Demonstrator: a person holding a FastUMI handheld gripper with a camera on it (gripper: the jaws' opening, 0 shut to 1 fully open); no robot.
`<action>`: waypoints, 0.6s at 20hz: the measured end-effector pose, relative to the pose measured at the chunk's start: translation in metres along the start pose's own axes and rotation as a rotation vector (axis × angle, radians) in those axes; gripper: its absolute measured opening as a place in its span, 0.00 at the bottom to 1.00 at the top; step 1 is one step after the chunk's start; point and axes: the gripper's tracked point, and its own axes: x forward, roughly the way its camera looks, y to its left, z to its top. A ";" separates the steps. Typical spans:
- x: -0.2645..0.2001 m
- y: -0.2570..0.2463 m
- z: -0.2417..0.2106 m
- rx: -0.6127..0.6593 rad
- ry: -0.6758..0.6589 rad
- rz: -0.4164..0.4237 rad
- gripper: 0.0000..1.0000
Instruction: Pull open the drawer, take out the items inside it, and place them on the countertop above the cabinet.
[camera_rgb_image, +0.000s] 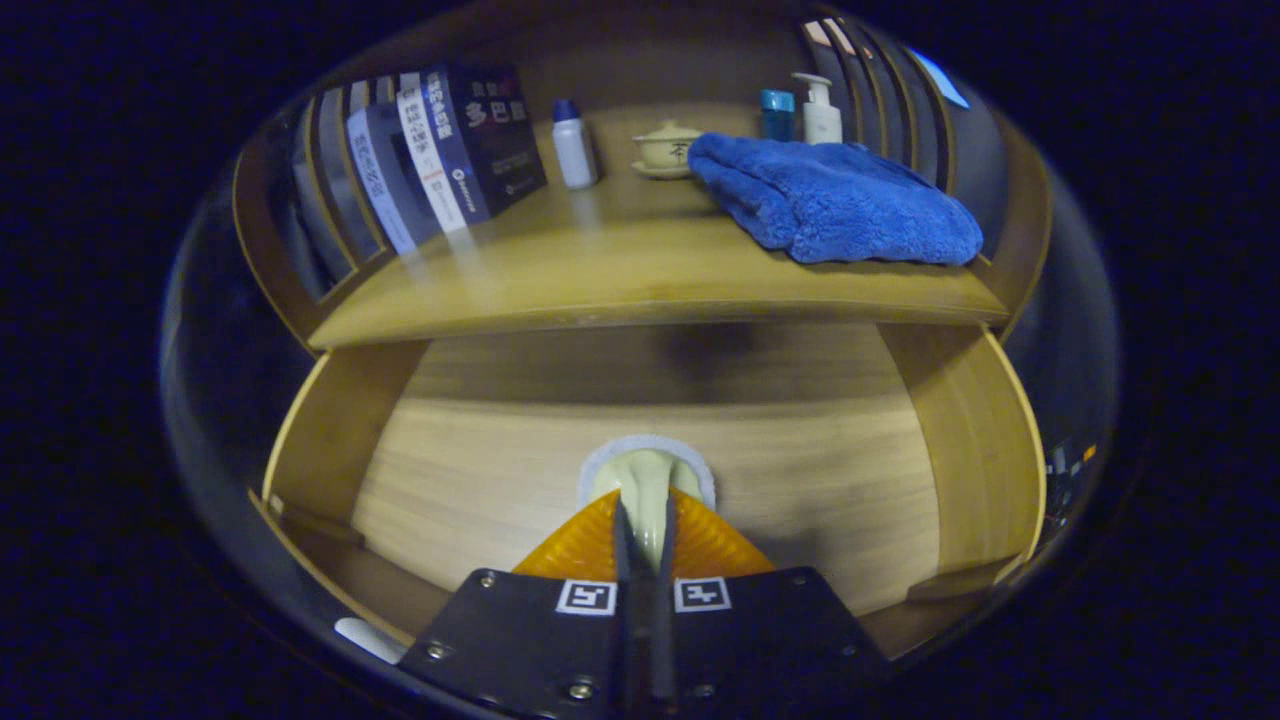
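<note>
Drawer (500, 480) is pulled open already, and from the tool's camera you look straight down into it: wooden floor, side walls left and right, mostly bare. The tool (645, 515) has its two fingers nearly closed and they're clenched on a pale, cream-coloured item (645, 480); I can't say what it is exactly. It sticks out just ahead of the fingertips, long axis running along the fingers, with a whitish rim around it that could be part of it or something under it. I honestly can't tell if it's lifted or touching the drawer floor.

The bit that matters for the next move: the surface (600, 270) sits directly above and beyond the drawer, its front edge overhanging the back part. So I'd guess the item has to come up and toward the person first to clear that edge, then forward over it.

Up on that surface, the blue towel (835, 200) hogs the right side, books (440, 150) lean on the left, and a white bottle (573, 145), small lidded cup (665, 148) and pump bottle (820, 110) stand at the back. The open middle-front looks like the natural drop spot.
</note>
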 end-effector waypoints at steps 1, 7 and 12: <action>-0.007 -0.002 0.005 -0.010 -0.029 -0.008 0.07; -0.055 0.008 0.059 -0.116 -0.354 -0.007 0.07; -0.122 0.041 0.104 -0.206 -0.678 -0.054 0.07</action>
